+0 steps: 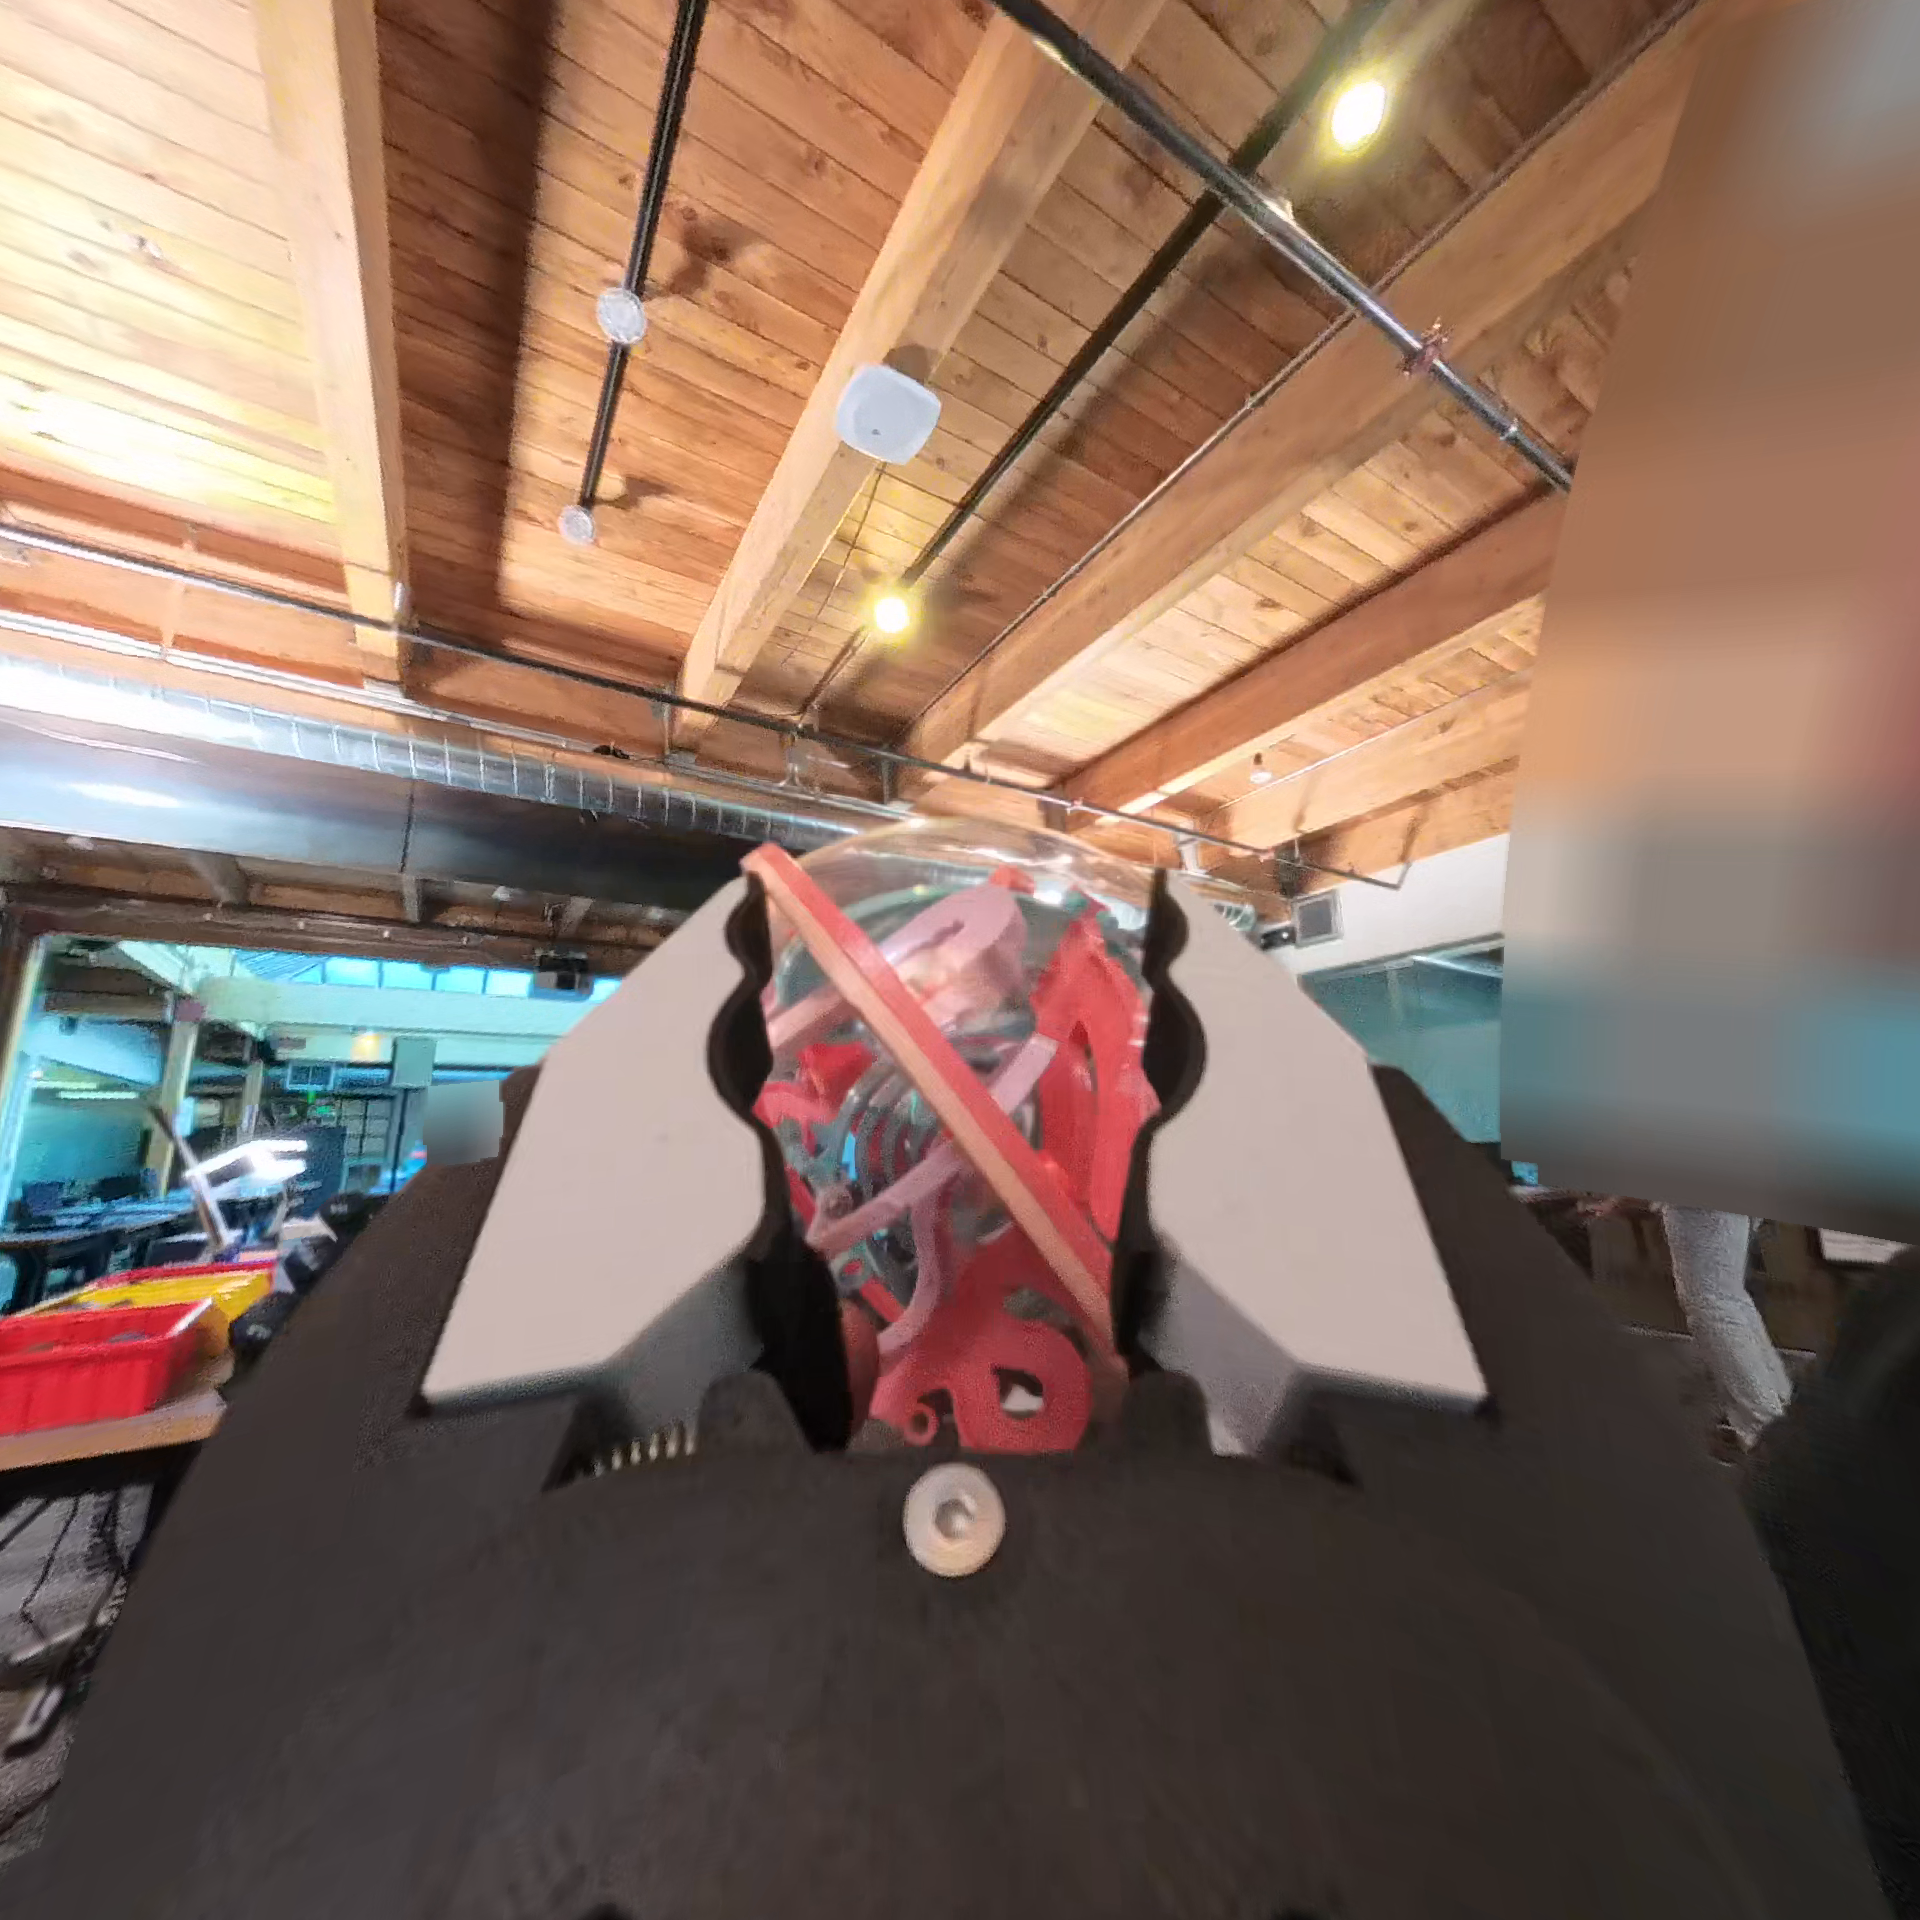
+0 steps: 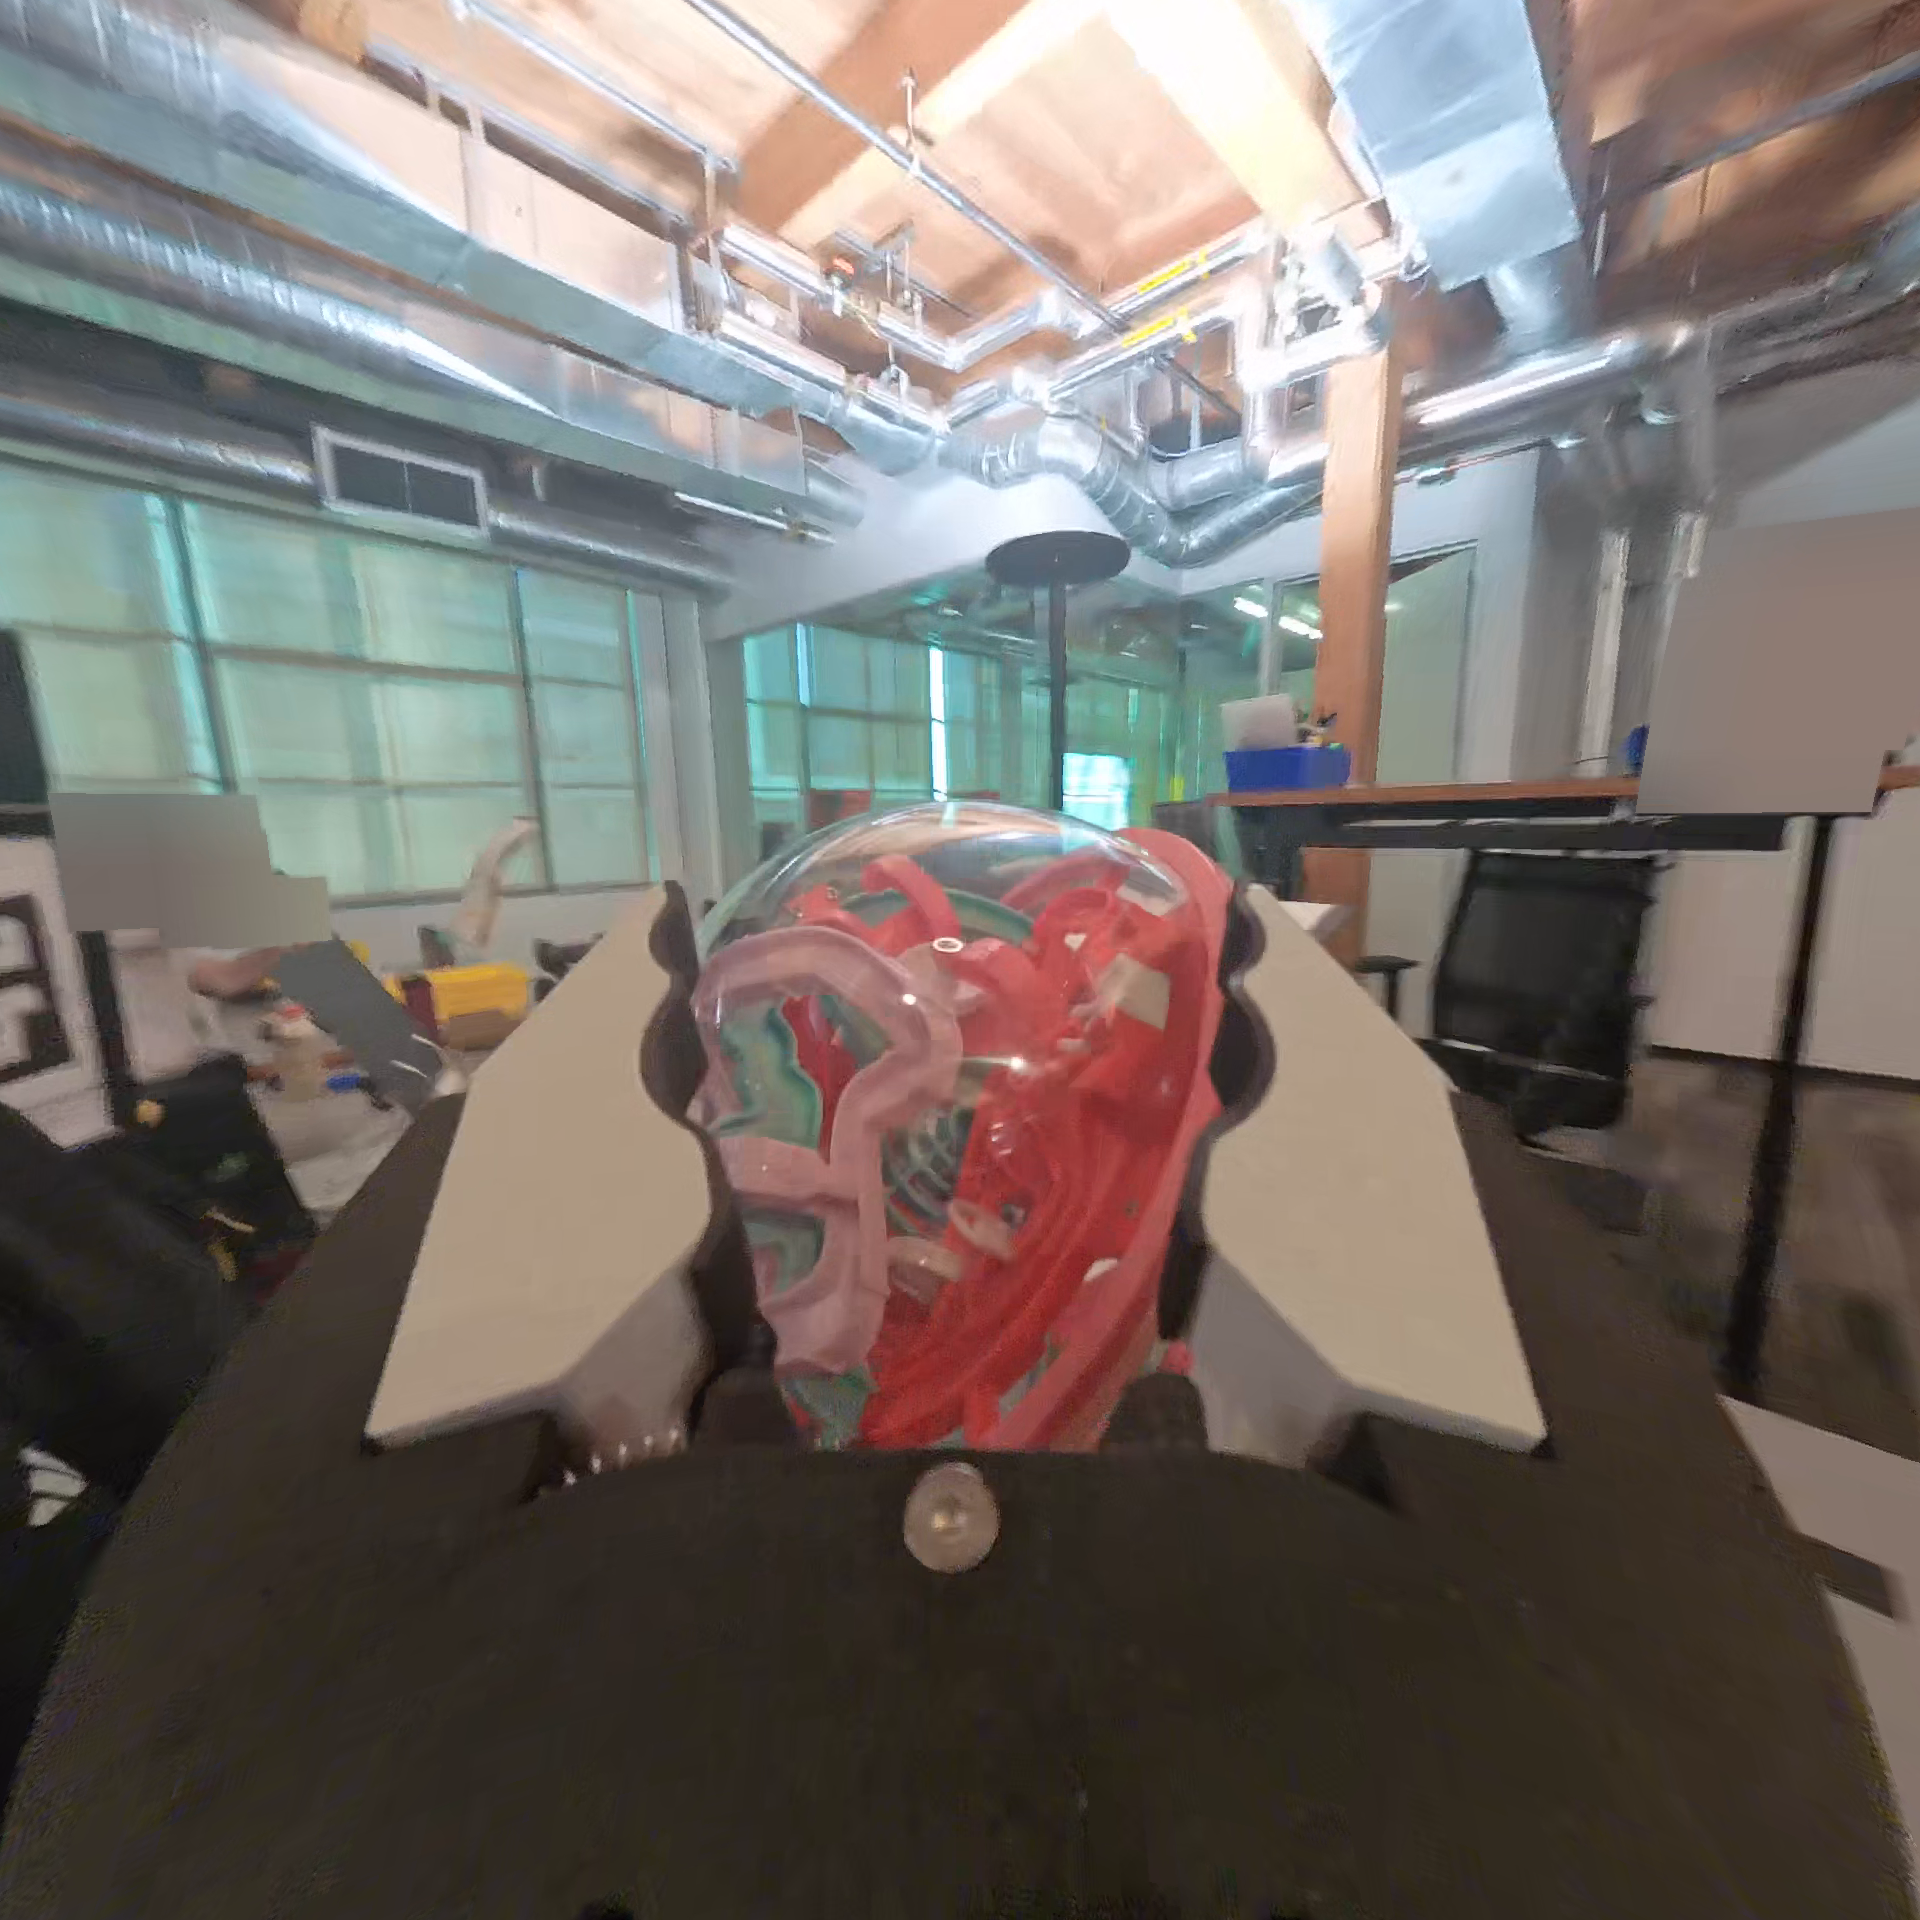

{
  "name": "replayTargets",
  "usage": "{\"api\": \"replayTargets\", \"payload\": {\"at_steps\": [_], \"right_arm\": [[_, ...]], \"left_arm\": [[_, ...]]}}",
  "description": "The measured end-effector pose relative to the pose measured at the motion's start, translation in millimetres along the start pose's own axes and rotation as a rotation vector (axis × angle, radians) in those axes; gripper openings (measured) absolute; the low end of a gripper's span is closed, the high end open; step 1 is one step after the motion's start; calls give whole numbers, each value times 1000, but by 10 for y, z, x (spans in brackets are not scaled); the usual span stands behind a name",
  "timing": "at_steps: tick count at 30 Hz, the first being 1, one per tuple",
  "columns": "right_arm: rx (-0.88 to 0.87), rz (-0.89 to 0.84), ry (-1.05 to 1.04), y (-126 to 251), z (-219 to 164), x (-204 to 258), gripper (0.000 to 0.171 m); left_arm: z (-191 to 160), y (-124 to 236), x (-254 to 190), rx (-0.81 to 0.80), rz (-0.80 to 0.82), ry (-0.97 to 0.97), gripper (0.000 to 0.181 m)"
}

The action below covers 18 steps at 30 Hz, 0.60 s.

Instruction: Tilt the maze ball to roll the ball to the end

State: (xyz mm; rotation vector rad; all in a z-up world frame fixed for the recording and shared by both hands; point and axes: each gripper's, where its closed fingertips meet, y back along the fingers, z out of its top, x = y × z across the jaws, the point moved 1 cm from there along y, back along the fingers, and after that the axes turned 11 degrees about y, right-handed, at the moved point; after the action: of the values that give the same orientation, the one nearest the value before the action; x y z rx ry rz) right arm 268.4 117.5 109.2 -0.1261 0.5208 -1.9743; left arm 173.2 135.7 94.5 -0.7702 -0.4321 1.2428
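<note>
The clear plastic maze ball with red, pink and green inner tracks [image 1: 951, 1122] was found held aloft between both tools, with ceiling and room behind it in each view and no support beneath it visible.

The left gripper [image 1: 951, 1049] was clamped on the sphere, its scalloped black pads pressed to the shell at 9 and 3 o'clock. The right gripper [image 2: 951, 1091] was likewise closed on the sphere [image 2: 951, 1122], its jaws set somewhat wider and bearing on the shell at both flanks. A red equatorial band [image 1: 935, 1081] was seen running from 11 to 5 o'clock.

The small rolling ball could not be located with certainty.

It was judged that tilting should be done slowly, both wrists turned together, and grip pressure kept even, since the smooth shell could slip.
</note>
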Motion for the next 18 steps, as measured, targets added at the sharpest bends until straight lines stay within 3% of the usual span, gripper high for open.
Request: {"api": "replayTargets", "payload": {"at_steps": [1, 4, 10, 14, 18], "right_arm": [[-38, 8, -55, 36, -84, -89, 90], [-83, 2, -71, 105, -292, -236, 85], [-48, 21, 83, 34, -204, -137, 86], [-52, 60, 268, -97, 213, 70, 86], [-61, 84, 516, -200, 851, 735, 89]], "left_arm": [[0, 56, 68, 5, 8, 7, 68], [-32, 191, 232, -7, 78, -17, 52], [-61, 140, 204, 51, 53, -64, 58], [121, -153, -32, 44, -32, -195, 74], [382, -576, -735, 65, -166, -336, 83]]}}
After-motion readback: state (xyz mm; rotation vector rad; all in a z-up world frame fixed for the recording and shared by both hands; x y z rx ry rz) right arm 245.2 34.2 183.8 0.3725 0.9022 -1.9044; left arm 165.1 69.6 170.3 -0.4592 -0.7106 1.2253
